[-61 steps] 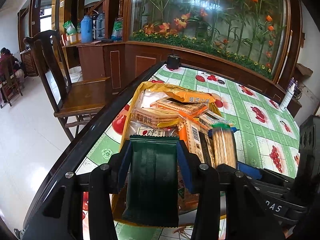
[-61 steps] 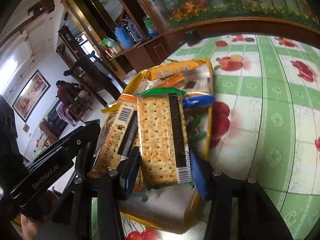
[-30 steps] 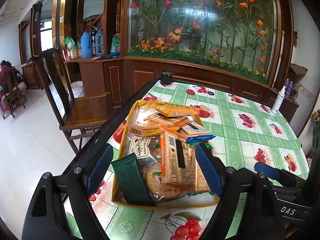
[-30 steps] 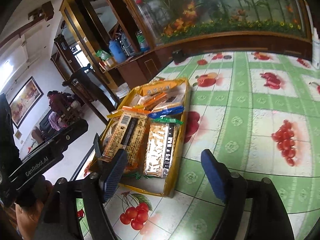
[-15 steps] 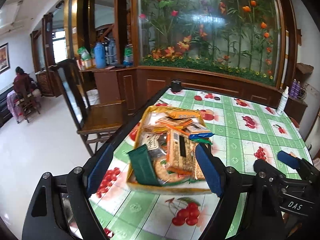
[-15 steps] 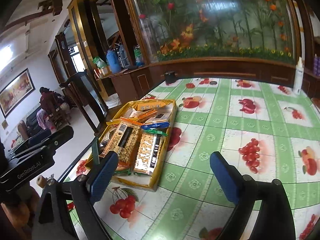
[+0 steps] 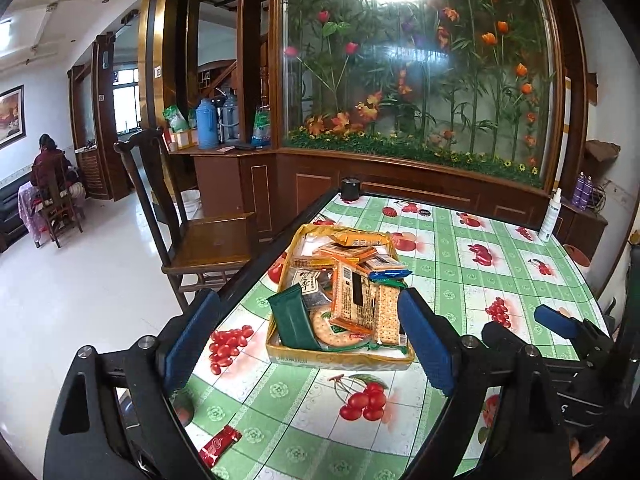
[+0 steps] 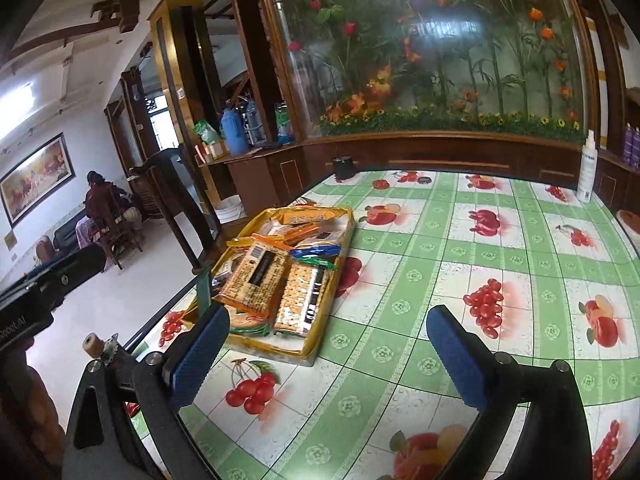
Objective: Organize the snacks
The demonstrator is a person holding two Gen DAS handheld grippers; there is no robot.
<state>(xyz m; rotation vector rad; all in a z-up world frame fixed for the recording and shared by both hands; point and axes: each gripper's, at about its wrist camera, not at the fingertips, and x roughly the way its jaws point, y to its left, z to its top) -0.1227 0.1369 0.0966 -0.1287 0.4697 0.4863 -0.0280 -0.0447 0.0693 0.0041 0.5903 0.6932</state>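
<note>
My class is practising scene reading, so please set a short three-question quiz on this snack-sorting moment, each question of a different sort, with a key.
1. True or false: the dark green packet is gripped by the left gripper.
2. Multiple choice: where does the small red wrapped sweet lie? A) in the yellow tray B) on the tablecloth near the table's near edge C) on the wooden chair
3. Fill in: the white spray bottle stands at the table's ____ edge, away from the grippers.

Key: 1. False; the packet lies in the tray, and nothing is between the jaws of the left gripper or the right gripper, both opening. 2. B. 3. Far.
</note>
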